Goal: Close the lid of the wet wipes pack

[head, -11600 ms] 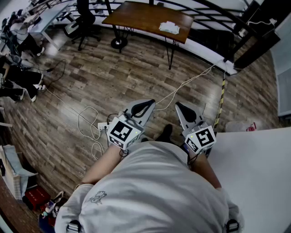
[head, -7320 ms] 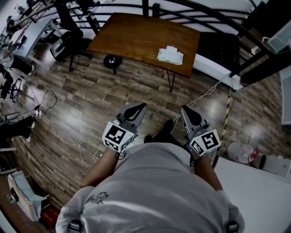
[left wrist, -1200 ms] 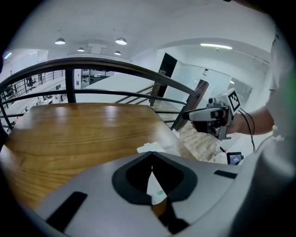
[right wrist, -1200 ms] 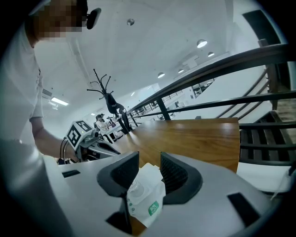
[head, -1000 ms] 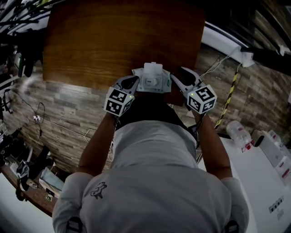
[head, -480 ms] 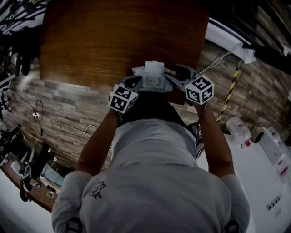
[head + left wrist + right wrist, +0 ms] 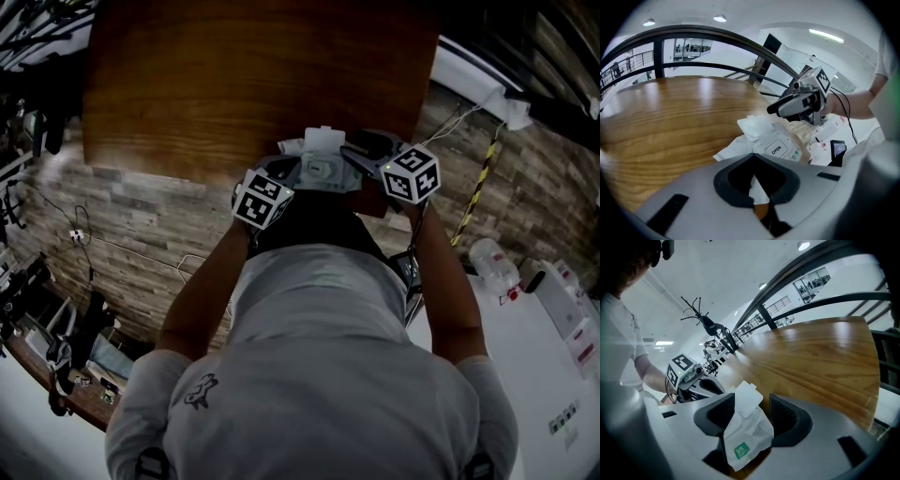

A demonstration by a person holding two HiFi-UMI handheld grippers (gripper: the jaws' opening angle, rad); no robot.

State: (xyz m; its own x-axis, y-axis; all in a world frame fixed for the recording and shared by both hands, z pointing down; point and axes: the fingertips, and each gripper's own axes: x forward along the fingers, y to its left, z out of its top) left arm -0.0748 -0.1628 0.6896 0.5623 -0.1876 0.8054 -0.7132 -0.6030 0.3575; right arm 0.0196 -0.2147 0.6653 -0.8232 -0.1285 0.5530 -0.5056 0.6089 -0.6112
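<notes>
Right gripper [image 7: 751, 401] has just spread its jaws around the wet wipes pack [image 7: 747, 437] at the table [image 7: 825, 357] edge, my left gripper [image 7: 753, 157] pinching its corner, so I risk shoving it off pressing the lid [image 7: 757, 129].

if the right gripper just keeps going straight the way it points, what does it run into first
Most likely the wet wipes pack: its end sits between the jaws of the right gripper, which have just been opening and stand apart. The raised lid stands in that same line; depth is unclear.
</notes>
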